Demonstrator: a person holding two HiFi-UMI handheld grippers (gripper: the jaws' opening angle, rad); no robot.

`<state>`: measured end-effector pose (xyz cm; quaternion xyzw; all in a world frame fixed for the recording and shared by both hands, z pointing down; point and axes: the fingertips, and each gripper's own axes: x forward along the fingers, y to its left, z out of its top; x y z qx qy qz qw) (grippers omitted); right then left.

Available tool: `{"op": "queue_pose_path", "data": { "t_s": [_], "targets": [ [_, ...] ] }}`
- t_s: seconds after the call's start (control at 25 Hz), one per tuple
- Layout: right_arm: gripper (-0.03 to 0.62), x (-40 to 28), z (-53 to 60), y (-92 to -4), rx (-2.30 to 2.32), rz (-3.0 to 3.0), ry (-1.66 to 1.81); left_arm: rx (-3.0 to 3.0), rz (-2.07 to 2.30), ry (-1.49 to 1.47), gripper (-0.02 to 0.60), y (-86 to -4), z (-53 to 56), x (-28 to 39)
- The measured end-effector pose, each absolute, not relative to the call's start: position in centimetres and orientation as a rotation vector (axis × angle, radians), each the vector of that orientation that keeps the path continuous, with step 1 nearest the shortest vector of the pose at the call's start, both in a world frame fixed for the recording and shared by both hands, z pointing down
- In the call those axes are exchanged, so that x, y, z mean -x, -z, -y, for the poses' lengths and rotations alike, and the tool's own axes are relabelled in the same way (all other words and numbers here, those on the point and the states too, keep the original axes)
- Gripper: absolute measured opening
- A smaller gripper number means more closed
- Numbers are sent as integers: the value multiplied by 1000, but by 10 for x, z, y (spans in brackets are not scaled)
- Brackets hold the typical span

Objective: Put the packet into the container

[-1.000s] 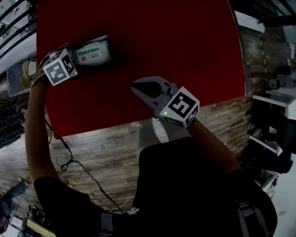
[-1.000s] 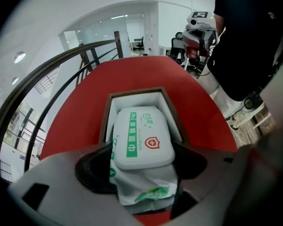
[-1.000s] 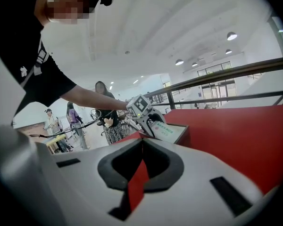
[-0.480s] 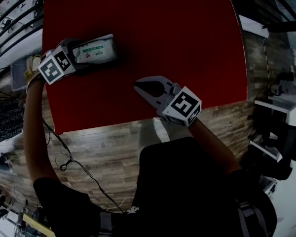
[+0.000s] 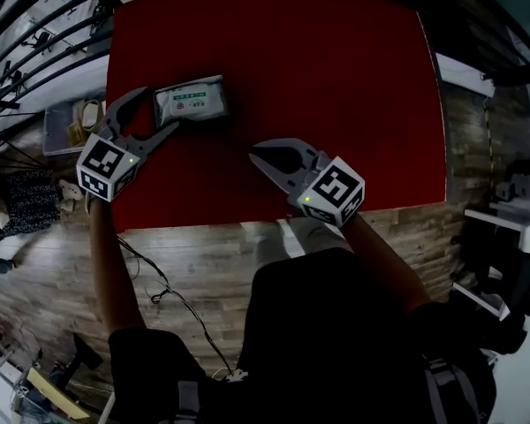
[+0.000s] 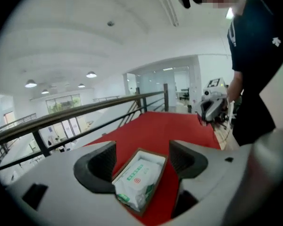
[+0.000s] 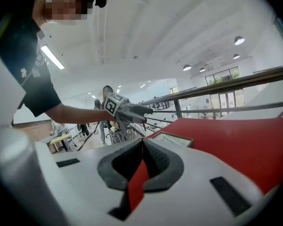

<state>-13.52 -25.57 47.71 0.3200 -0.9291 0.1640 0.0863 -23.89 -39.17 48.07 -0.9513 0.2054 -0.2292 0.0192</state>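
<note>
Dim throughout the head view: red table (image 5: pixel 336 78) and everything on it. Hidden behind the left gripper (image 5: pixel 159 109) body in its own view: near end of the container (image 6: pixel 162 169) and of the packet (image 5: pixel 190 104) lying inside it; print too small to read. Left gripper lifted clear of the container since a second ago, jaws wide apart, just narrowed slightly, gripping nothing. Right gripper (image 5: pixel 256 157) barely shifted, jaws closed tip to tip, empty
</note>
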Motion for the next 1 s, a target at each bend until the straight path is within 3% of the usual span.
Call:
{"op": "queue_pose_path", "data": {
  "t_s": [0.16, 0.36, 0.76, 1.0],
  "targets": [
    [23, 136, 252, -461, -907, 2810, -464, 2982, -943, 323, 273, -406, 351, 247],
    [23, 136, 241, -441, -852, 2866, -416, 2987, -1227, 60, 85, -375, 292, 258],
    [23, 147, 211, -411, -701, 2975, -347, 2928, -1409, -303, 25, -358, 191, 245],
    [23, 146, 200, -395, -656, 3014, -316, 2934, -1518, -367, 9, -371, 152, 238]
  ]
}}
